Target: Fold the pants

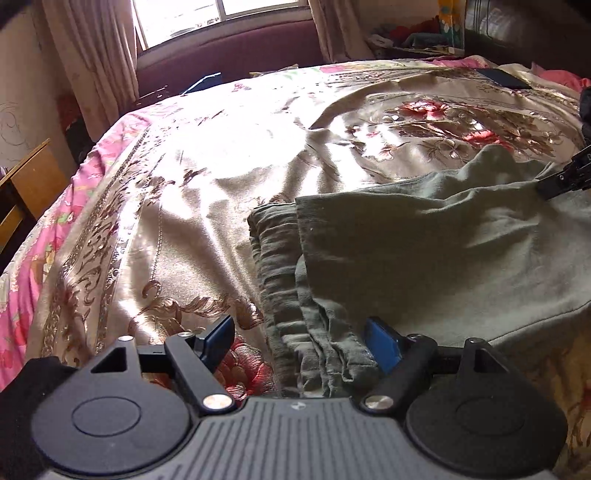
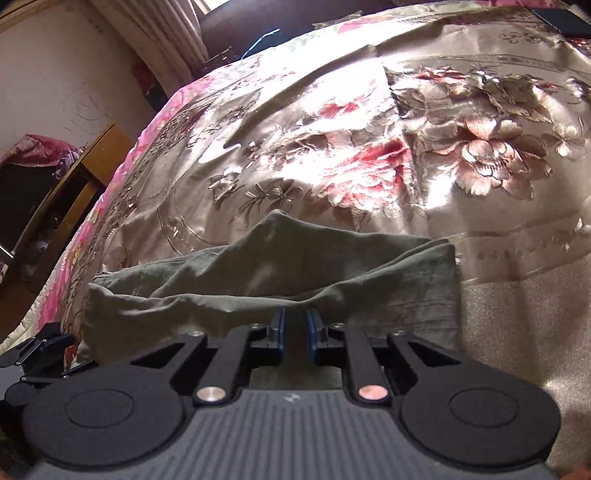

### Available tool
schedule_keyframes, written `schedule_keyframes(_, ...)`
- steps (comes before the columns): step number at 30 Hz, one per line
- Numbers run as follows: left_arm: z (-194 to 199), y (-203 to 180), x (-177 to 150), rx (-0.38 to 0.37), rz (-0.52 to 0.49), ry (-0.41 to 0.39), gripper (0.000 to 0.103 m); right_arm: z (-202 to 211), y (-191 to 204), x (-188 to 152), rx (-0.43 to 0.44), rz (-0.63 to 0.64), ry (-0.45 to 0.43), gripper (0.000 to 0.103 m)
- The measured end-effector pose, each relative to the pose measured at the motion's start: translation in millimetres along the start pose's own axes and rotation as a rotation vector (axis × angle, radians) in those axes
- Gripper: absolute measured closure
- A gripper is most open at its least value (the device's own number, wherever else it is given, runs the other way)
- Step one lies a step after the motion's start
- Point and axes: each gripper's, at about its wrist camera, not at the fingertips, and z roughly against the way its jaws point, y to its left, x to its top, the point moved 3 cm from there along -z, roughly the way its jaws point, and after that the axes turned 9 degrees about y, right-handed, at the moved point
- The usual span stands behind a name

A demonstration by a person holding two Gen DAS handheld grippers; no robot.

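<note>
Daylight from window [image 1: 221,14] blows out satin bedspread [image 1: 207,155] w/ glare; soft shadows on folds; fisheye bends edges, corners dim.

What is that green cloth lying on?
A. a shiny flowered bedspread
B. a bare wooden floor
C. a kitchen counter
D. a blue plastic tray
A: the green pants lie spread on a glossy bedspread with embroidered red and brown flowers.
</note>
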Motion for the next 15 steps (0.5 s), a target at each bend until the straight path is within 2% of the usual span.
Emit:
schedule_keyframes(2,11.0,-4.0,1.2,0.044,-0.017,-0.06,0.012,-8.9,27.2,4.4,0.027,0.08,0.008,0.088)
schedule_keyframes(3,14.9,-6.8,2.9,0.045,-0.024,-0.086,0.012,-17.9,42.5,7.0,0.069,0.11,0.03,0.088)
schedule_keyframes(7,24.0,-25.6,18.3,-0.031,-0.046,-0.183,0.012,-65.8,87.9,16.5,0.19,0.188,0.097,0.088)
schedule_keyframes(9,16.3,-37.6,20.7,-0.072,-0.071,-0.166,0.012,-95.3,101.0,20.2,0.232,0.176,0.154,0.088)
schedule_keyframes(10,11.3,-42.0,19.8,-0.084,-0.087,-0.148,0.012,-107.9,104.2,22.8,0.221,0.155,0.168,0.088)
schedule_keyframes(11,4.3,-45.8,18.5,-0.095,-0.103,-0.113,0.012,-116.0,105.2,25.1,0.209,0.144,0.168,0.091)
schedule_keyframes(13,-19.0,-49.8,13.6,-0.091,-0.129,0.019,0.012,-125.3,101.7,33.4,0.208,0.113,0.13,0.093)
schedule_keyframes(15,-18.1,-49.6,12.2,-0.086,-0.124,0.009,0.011,-122.5,91.7,39.3,0.243,0.014,0.12,0.091)
